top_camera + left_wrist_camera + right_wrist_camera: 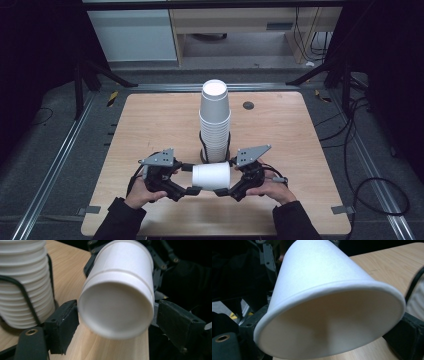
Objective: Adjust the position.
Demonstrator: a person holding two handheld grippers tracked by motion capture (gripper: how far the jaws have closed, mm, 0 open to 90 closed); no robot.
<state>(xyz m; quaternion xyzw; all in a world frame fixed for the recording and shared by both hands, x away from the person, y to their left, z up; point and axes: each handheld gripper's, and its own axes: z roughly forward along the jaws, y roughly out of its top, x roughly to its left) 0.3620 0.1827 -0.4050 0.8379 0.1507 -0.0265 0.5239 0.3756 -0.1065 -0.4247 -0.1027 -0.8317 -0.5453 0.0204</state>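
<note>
surface: wooden table (pixel 150 125) | on it: cup stack (pixel 215 120) in black wire holder (pixel 204 148)

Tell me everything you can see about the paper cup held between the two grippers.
The paper cup is plain white, smooth, with a rolled rim and recessed base. It lies sideways above the table, in front of the cup stack. The left gripper clasps its narrow base end, the right gripper its wide, empty mouth.

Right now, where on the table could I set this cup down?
Bare wood lies left and right of the cup stack, out to the table edges. It is crowded at front centre, where both grippers (left, right) hold the cup just before the stack.
</note>
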